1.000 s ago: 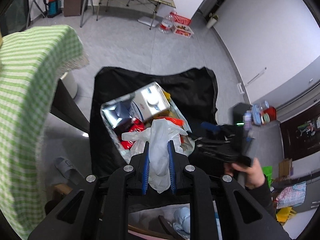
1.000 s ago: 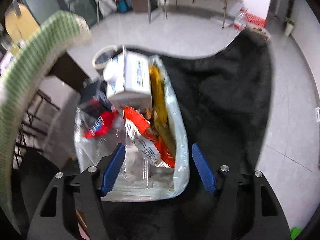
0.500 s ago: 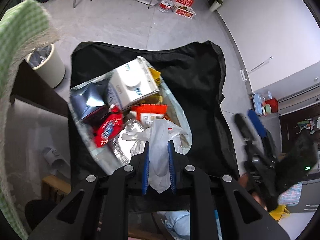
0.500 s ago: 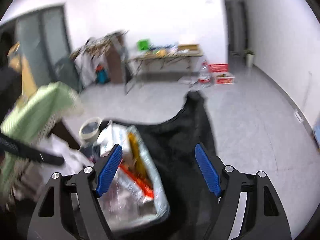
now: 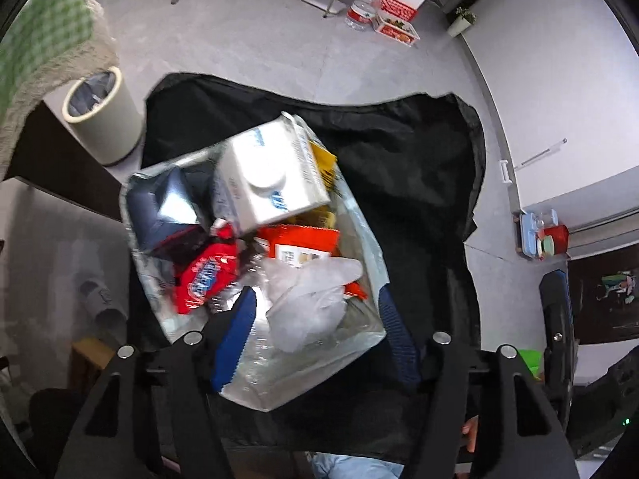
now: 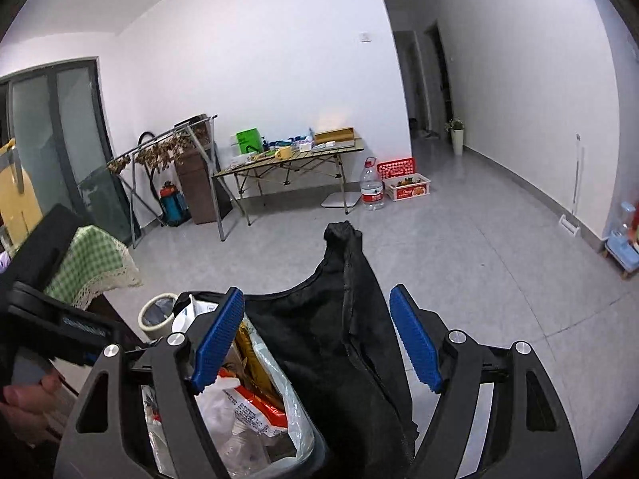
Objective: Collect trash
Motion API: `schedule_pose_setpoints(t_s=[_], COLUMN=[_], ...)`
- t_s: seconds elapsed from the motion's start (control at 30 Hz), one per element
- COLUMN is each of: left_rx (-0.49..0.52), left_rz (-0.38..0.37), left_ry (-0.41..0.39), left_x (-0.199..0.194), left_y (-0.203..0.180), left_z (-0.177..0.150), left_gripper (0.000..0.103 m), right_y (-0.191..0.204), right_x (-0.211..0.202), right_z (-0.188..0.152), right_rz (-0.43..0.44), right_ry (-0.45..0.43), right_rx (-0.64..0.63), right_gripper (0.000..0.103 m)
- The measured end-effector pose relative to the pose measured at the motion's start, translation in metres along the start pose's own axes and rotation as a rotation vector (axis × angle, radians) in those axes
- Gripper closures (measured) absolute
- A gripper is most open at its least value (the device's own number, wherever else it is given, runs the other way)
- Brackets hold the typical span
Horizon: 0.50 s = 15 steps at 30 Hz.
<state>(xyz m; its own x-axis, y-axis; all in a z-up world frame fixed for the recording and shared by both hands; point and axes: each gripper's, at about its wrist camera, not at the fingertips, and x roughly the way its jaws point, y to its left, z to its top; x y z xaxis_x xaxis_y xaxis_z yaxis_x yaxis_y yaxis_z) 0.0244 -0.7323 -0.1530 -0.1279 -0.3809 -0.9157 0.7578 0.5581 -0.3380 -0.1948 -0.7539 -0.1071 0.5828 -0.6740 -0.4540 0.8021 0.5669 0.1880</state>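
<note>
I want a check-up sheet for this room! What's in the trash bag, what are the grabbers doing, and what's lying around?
Surface: grey tiled floor; black cloth spread under the bag.
Job's things: clear trash bag holding a white carton, red wrapper, orange packet and crumpled white plastic.
Clutter: round bin beside the cloth; slipper on the floor.
Grippers: left gripper open over the bag, holding nothing; right gripper open, holding nothing.
Cables: nothing seen.
Surroundings: green checked cloth; folding table with items; water jug; red basket; white walls.
</note>
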Motion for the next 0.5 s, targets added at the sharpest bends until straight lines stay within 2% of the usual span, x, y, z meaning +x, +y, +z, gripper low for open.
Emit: schedule_pose_setpoints(t_s=[0.27, 0.5], left_rx=[0.001, -0.016], left_rz=[0.012, 0.02], left_ry=[-0.063, -0.165], left_x=[-0.036, -0.089], left_y=[0.02, 0.041], left_z=[-0.011, -0.034], left_gripper=[0.041, 0.037], right_y=[0.006, 0.012], right_x=[-0.001, -0.003], right_z=[-0.004, -0.005], right_rz=[0.001, -0.021], right_ry=[-0.009, -0.017], right_rx=[-0.041, -0.068], right_gripper=[0.031, 0.031])
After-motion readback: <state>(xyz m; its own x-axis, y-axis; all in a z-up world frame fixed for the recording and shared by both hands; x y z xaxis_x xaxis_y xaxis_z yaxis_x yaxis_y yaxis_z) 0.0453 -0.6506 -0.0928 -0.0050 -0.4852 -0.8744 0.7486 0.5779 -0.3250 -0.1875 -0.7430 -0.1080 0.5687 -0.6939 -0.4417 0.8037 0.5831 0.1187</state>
